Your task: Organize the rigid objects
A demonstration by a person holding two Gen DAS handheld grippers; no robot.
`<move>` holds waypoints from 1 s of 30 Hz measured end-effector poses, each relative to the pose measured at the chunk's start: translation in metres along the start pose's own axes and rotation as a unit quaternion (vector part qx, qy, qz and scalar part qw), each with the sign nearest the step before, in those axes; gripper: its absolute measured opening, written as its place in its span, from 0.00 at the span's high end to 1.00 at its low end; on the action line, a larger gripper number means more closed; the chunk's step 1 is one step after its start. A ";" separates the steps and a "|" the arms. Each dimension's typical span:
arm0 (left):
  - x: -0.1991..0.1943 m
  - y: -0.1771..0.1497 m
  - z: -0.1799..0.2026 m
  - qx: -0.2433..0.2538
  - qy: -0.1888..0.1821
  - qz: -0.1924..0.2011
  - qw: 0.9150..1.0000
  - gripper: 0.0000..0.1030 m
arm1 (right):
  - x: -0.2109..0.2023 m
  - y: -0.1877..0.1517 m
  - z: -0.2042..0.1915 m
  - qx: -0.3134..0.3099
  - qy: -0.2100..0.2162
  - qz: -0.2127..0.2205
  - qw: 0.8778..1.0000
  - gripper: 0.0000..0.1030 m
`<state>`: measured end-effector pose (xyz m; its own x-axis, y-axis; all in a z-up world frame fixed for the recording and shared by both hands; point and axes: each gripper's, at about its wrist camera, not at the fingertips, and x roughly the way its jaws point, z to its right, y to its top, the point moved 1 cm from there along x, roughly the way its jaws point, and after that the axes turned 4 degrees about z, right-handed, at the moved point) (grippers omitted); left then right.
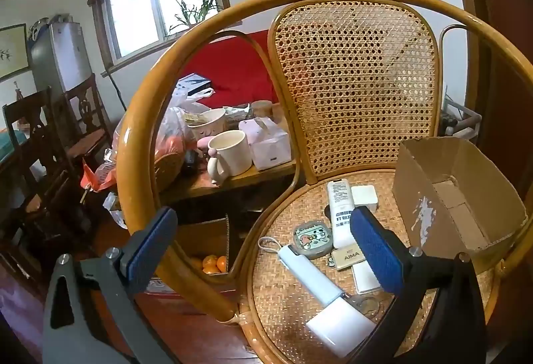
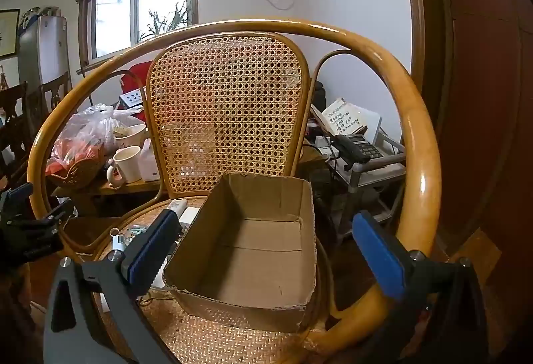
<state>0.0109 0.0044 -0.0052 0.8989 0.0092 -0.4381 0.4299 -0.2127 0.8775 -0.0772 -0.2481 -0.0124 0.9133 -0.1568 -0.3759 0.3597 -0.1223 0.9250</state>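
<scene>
On the woven seat [image 1: 286, 300] of a rattan chair lie several small items: a white remote [image 1: 340, 214], a white square charger [image 1: 364, 196], a cartoon-printed case [image 1: 313, 239], a tan AIMA tag [image 1: 349, 255], a pale blue and white lint roller [image 1: 319, 287] and keys [image 1: 363, 302]. An empty cardboard box [image 2: 253, 250] stands on the seat's right side, also seen as the box [image 1: 459, 194]. My left gripper [image 1: 266, 250] hovers open above the items, holding nothing. My right gripper [image 2: 266, 250] is open, its fingers straddling the box. The left gripper's body [image 2: 30, 227] shows at the left edge.
The chair's curved arm rail [image 1: 143, 137] rings the seat, with the cane backrest [image 2: 226, 110] behind. A cluttered wooden table [image 1: 233, 177] with a white mug [image 1: 230, 152] stands to the left. A metal rack with a phone [image 2: 361, 147] sits right. Oranges in a carton [image 1: 211, 264] lie on the floor.
</scene>
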 end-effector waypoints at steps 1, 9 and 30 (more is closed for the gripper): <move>0.000 0.000 -0.001 -0.002 -0.001 0.000 1.000 0.00 | -0.001 -0.001 0.000 0.000 -0.002 0.001 1.000 0.00; 0.000 -0.001 -0.002 -0.003 -0.003 0.000 1.000 0.00 | 0.000 -0.001 -0.002 -0.003 -0.002 0.000 1.000 0.00; -0.002 -0.001 -0.001 -0.003 0.005 0.003 1.000 0.00 | -0.001 -0.002 -0.005 -0.006 -0.002 0.001 1.000 0.00</move>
<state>0.0093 0.0059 -0.0050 0.9020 0.0187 -0.4313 0.4255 -0.2071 0.8809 -0.0781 -0.2424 -0.0138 0.9136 -0.1601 -0.3739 0.3600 -0.1097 0.9265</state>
